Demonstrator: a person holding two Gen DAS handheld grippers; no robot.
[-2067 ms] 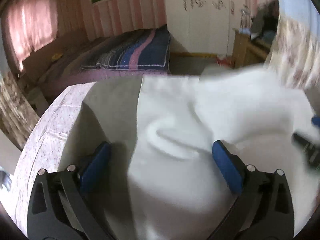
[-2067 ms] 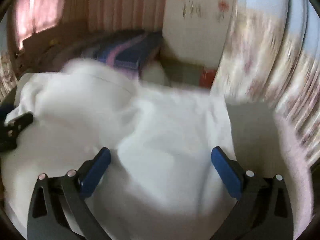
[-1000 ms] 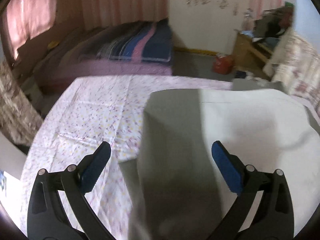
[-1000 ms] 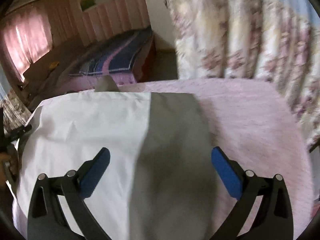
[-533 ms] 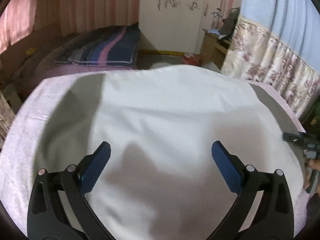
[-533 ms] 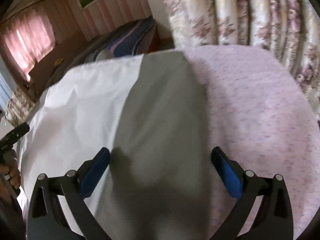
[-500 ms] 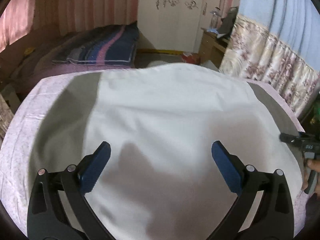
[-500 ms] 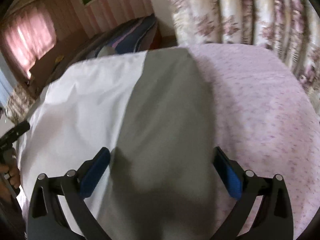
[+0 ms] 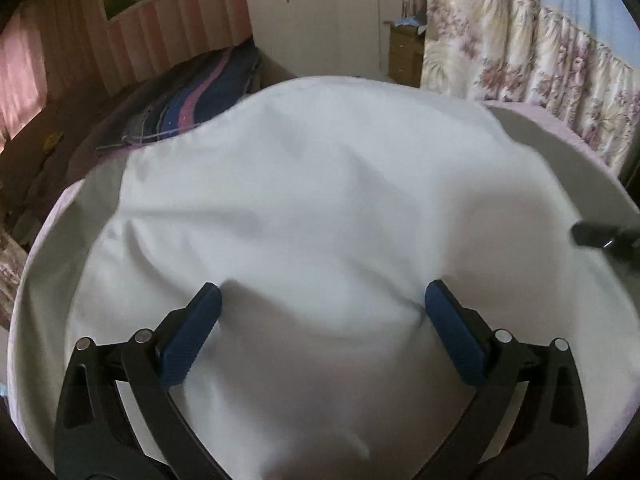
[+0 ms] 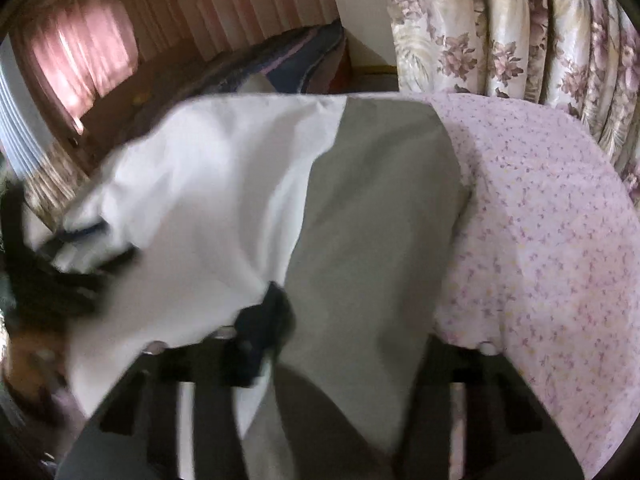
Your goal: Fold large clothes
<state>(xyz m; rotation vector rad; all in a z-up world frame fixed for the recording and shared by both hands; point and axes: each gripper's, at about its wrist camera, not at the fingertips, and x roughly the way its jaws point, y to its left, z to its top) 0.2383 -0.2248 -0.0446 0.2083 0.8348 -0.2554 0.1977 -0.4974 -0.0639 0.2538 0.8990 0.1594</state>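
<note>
A large garment, white with grey side panels, lies spread over a bed with a pink flowered sheet. My left gripper is open, its blue pads wide apart, low over the white cloth near its near edge. My right gripper is over the garment's right side where white meets grey. Its left finger shows, blurred, and the grey cloth lies over its right finger, so its state is unclear. The right gripper's tip shows at the right edge of the left wrist view.
A second bed with a striped blue and pink blanket stands beyond. Flowered curtains hang along the right side. A white wardrobe and a wooden cabinet stand at the far wall.
The white cloth has bunched and risen in front of the left gripper. The right gripper has dropped onto the garment, and grey cloth now covers its right finger.
</note>
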